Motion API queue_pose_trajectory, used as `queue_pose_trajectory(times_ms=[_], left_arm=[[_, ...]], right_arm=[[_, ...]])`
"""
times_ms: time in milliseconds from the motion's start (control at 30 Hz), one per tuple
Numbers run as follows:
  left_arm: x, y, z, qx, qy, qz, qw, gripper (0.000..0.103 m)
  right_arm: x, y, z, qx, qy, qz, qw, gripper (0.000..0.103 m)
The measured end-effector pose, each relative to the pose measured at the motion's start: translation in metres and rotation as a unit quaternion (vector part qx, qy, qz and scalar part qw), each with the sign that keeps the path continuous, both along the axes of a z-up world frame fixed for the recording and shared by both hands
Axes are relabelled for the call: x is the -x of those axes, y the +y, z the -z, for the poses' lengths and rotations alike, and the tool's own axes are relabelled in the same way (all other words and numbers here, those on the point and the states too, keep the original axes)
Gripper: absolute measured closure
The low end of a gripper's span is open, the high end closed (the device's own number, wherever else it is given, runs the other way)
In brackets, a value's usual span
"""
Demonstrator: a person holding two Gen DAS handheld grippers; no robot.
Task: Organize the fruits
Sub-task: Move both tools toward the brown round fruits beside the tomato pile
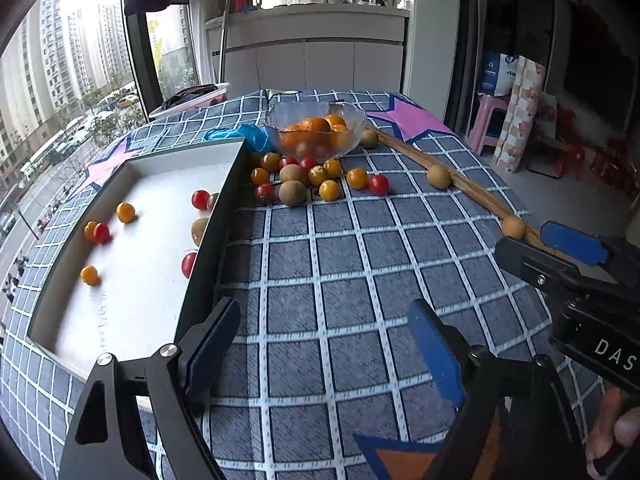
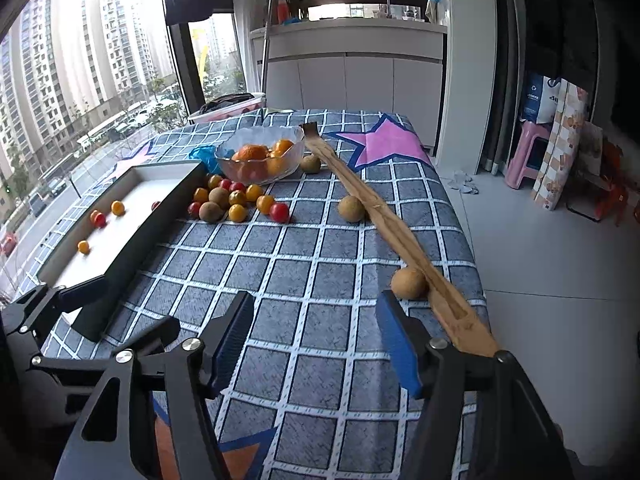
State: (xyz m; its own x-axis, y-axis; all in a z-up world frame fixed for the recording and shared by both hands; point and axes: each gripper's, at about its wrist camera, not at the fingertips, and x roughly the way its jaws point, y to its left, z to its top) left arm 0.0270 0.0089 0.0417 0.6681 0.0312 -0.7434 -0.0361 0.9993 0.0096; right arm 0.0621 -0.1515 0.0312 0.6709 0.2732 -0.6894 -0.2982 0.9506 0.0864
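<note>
Red and yellow tomatoes and kiwis (image 1: 293,193) heaped beside tray (image 1: 132,162), some inside

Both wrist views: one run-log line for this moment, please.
left gripper open, empty | right gripper open, empty | tray holds some tomatoes | pile of fruit beside glass bowl

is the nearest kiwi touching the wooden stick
Touching: the right wrist view shows the kiwi resting against the stick, no gap.
</note>
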Motion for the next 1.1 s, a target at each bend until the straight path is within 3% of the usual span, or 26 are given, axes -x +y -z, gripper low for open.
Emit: queue_pose_trajectory(times_ms=[133, 233, 567, 600, 633, 700, 933, 1100], left_arm=[[-0.006, 0.005, -0.001, -0.001, -0.007, -0.012, 0.9999, 0.016], [-0.012, 0.006, -0.003, 0.008, -0.003, -0.01, 0.9999, 0.03], [-0.054, 0.007, -0.005, 0.03, 0.007, -0.032, 0.999, 0.03], [-0.06, 0.009, -0.004, 0.032, 0.01, -0.035, 0.9988, 0.034], [-0.064, 0.009, -0.003, 0.033, 0.013, -0.038, 0.9987, 0.045], [-0.077, 0.013, 0.004, 0.045, 0.034, -0.041, 0.9976, 0.049], [-0.103, 0.016, 0.013, 0.026, 0.039, -0.059, 0.9971, 0.049], [-0.119, 0.023, 0.017, 0.031, 0.044, -0.066, 0.9964, 0.049]], right_arm=[[-0.007, -0.001, -0.002, -0.006, -0.004, -0.01, 1.0, 0.048], [-0.015, -0.001, -0.004, -0.012, -0.008, -0.021, 1.0, 0.051], [-0.05, 0.003, -0.002, -0.025, -0.001, -0.044, 0.999, 0.055], [-0.054, 0.003, -0.002, -0.028, 0.003, -0.045, 0.999, 0.056], [-0.058, 0.003, -0.001, -0.031, 0.007, -0.047, 0.998, 0.058], [-0.064, 0.003, 0.0, -0.033, 0.013, -0.048, 0.998, 0.06], [-0.102, 0.007, 0.008, -0.028, 0.033, -0.034, 0.998, 0.065], [-0.124, 0.016, 0.016, 0.002, 0.035, -0.029, 0.999, 0.068]])
